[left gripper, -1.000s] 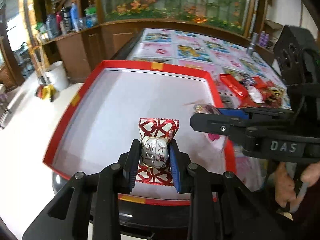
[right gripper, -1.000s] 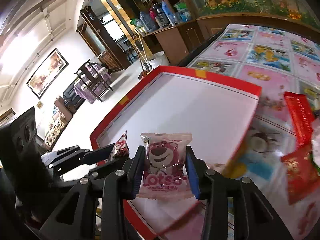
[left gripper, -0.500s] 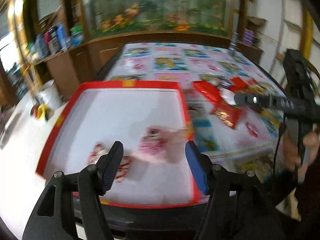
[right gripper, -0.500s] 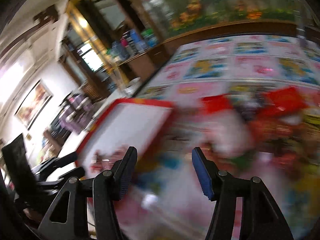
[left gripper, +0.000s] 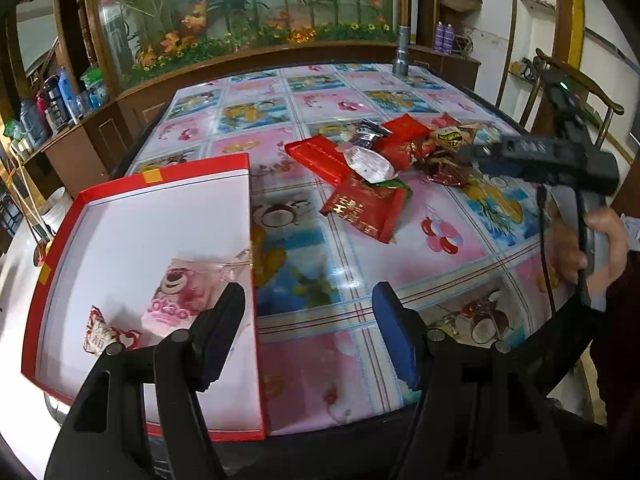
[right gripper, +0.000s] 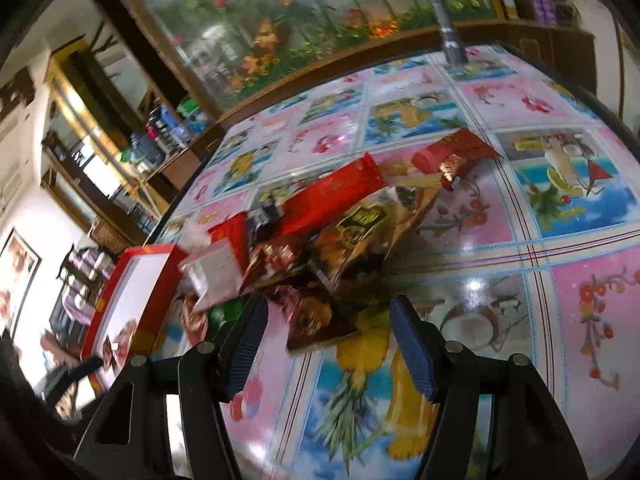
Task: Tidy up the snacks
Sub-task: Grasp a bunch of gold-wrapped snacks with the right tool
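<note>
Your left hand-held gripper (left gripper: 308,334) sits at the bottom of the left wrist view with its blue-padded fingers spread wide and nothing between them. It hangs over the right wall of the red box (left gripper: 253,264), which fills the left half of that frame on the table (left gripper: 472,248). Inside the box, on its white floor, lie two snacks — a pink Lotso bear packet (left gripper: 182,294) near the lower middle, and a small red-and-white wrapped candy (left gripper: 106,332) just to its lower left, close but not overlapping.

The snack pile (left gripper: 384,156) lies in the upper middle of the frame, well apart from the box: long red packets, a clear wrapper, a brown-and-yellow bag, all overlapping on the cartoon-printed table cover.

Your right hand-held gripper (right gripper: 324,344) is also spread and holds nothing. In the right wrist view its fingers frame the near edge of that pile — a dark brown packet (right gripper: 320,320) lies just ahead of the tips, with a red packet (right gripper: 332,196) and a yellow-labelled bag (right gripper: 364,232) beyond. The view is blurred, so I cannot tell whether the pads touch anything. The red box shows at the left edge.
</note>
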Available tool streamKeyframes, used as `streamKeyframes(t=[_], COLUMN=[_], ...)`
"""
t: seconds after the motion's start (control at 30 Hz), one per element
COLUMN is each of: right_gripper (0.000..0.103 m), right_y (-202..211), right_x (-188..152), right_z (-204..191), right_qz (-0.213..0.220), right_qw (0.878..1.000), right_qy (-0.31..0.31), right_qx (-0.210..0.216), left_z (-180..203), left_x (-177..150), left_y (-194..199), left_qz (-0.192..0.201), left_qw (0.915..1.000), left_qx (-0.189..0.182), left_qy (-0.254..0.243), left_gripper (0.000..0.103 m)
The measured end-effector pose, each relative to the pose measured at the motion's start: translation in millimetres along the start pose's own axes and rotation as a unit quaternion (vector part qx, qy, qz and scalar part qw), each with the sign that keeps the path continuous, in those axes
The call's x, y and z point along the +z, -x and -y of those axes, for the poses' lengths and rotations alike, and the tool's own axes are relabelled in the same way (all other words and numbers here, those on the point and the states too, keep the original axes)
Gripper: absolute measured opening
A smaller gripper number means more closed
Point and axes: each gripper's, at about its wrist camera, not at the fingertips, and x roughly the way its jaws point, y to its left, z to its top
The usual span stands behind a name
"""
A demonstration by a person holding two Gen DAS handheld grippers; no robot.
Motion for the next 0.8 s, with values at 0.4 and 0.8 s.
streamKeyframes(t=[0.4, 0.8], right_gripper=[0.052, 0.026], right_y=[-46, -50], right_x=[43, 37], right_z=[42, 48], right_qz=[-0.032, -0.034], right_qw=[0.990, 0.987], right_qy=[-0.130, -0.141], right_qx=[0.046, 0.067], left_z=[19, 30], left_x=[28, 58], left_y=[-27, -78], left_qz=[-0.013, -0.039], left_qw=[0.9999, 0.9978], left_qx=[-0.006, -0.043], left_qy=[0.000, 0.032], left_gripper=[0.067, 0.067])
